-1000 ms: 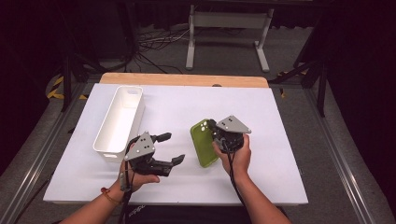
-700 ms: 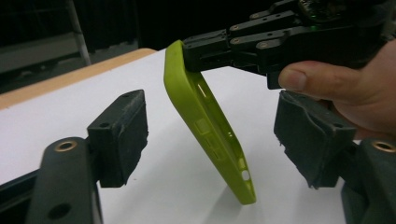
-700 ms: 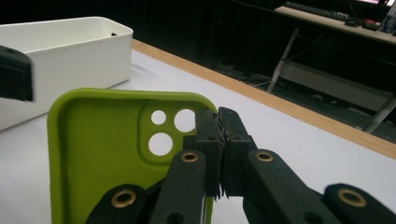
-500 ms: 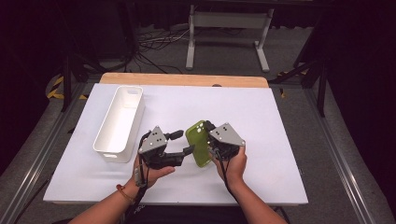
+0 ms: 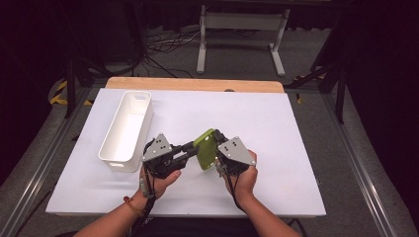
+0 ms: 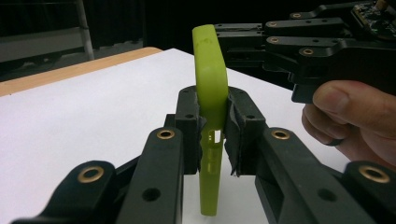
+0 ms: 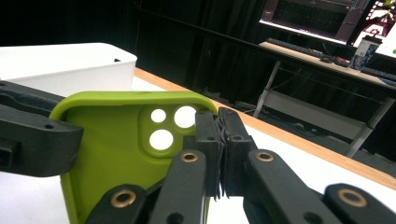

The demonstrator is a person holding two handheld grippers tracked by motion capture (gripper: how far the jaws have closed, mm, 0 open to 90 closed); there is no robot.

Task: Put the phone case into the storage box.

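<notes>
We've got the left gripper (image 5: 190, 147), its jaws just closing, clamped on one edge of the green phone case (image 5: 206, 149), the right gripper (image 5: 218, 140) pinching the opposite edge, held above the white table (image 5: 276, 123). No lettering readable. Beyond: white bin (image 5: 126, 129), dark room.

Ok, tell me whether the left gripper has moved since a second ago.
Yes. The left gripper moved right, away from the white bin, and has just closed on the green phone case.
</notes>
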